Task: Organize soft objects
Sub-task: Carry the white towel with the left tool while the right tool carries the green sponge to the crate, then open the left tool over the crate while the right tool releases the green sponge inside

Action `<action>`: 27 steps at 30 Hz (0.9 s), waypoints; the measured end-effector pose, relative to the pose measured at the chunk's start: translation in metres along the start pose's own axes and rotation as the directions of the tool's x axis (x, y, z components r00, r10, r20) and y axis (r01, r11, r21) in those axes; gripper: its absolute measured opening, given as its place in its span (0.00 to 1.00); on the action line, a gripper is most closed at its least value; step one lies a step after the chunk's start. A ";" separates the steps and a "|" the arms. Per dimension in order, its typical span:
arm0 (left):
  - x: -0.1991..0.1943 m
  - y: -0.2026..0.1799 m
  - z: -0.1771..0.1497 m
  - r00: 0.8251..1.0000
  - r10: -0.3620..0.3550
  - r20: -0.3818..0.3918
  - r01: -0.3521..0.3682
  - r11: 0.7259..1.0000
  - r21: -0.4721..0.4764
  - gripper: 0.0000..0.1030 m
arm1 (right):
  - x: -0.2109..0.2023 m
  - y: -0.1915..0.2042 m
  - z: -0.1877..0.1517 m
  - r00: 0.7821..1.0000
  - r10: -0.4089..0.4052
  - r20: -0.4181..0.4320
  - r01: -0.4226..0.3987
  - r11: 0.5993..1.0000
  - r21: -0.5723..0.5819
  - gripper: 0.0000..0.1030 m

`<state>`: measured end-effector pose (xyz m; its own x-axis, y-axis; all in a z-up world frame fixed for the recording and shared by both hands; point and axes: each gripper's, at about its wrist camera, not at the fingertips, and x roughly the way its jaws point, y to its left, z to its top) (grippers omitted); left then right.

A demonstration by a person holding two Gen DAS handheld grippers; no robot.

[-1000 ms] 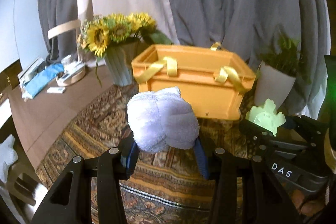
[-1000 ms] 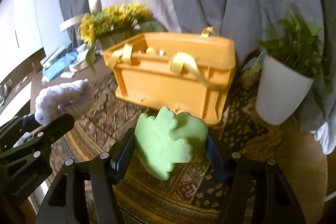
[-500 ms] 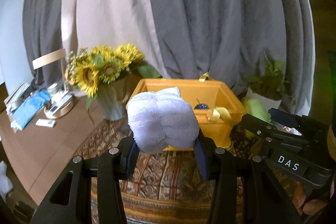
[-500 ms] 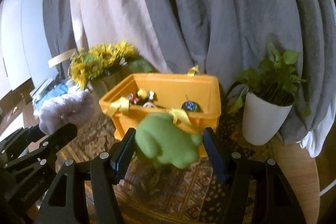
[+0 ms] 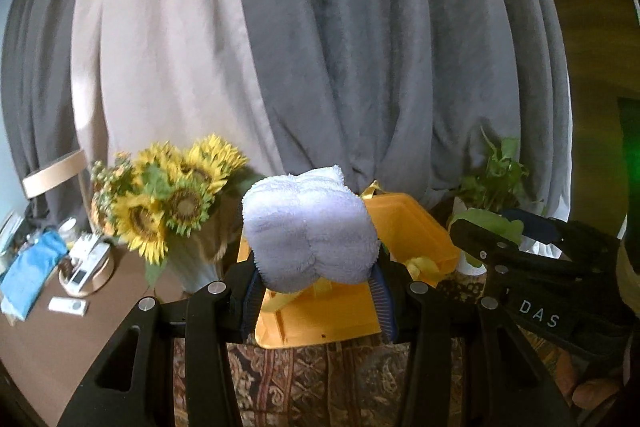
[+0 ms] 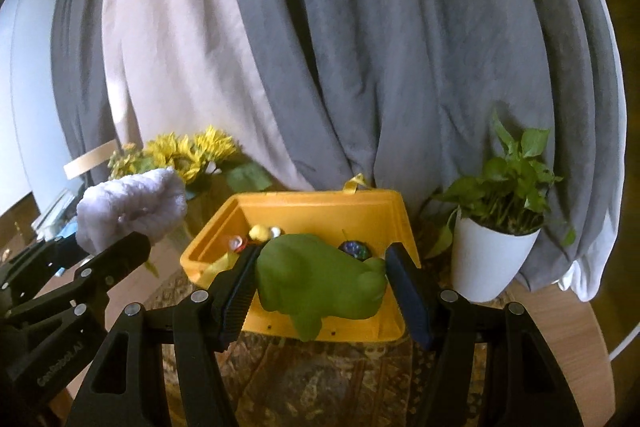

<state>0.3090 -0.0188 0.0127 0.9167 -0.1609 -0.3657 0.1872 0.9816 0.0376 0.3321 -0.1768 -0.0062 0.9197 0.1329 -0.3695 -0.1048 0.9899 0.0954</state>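
My left gripper [image 5: 316,291] is shut on a fluffy pale lilac plush [image 5: 310,231] and holds it up in front of the orange bin [image 5: 408,223]. The plush also shows at the left of the right wrist view [image 6: 132,205]. My right gripper [image 6: 324,287] is shut on a green soft toy [image 6: 320,285], held above the near edge of the orange bin [image 6: 320,205]. Several small toys [image 6: 262,233] lie inside the bin. The right gripper shows at the right of the left wrist view [image 5: 532,267].
A vase of sunflowers [image 5: 168,203] stands left of the bin. A white pot with a green plant [image 6: 492,255] stands to its right. A patterned rug [image 6: 320,379] covers the table. Grey and beige curtains [image 5: 320,47] hang behind. Small items [image 5: 80,271] lie at far left.
Both grippers have risen with their toys and moved toward the bin. The bin's inside has come into view below the green toy.
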 end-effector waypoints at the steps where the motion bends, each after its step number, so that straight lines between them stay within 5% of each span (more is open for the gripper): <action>1: 0.003 0.002 0.002 1.000 -0.010 0.000 0.010 1.000 0.007 0.45 | 0.001 0.002 0.002 1.000 -0.006 0.003 0.006 1.000 0.000 0.63; 17: 0.064 0.012 0.030 0.998 -0.062 -0.005 0.062 0.998 0.023 0.45 | 0.048 -0.007 0.035 0.998 -0.056 0.015 0.056 0.998 -0.002 0.63; 27: 0.133 0.006 0.030 0.993 -0.078 -0.092 0.081 0.996 0.031 0.45 | 0.107 -0.025 0.037 0.997 -0.066 -0.048 0.066 0.998 -0.002 0.63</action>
<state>0.4427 -0.0375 -0.0078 0.8629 -0.2268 -0.4516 0.2718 0.9616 0.0366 0.4469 -0.1887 -0.0141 0.9053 0.0700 -0.4189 -0.0450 0.9966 0.0692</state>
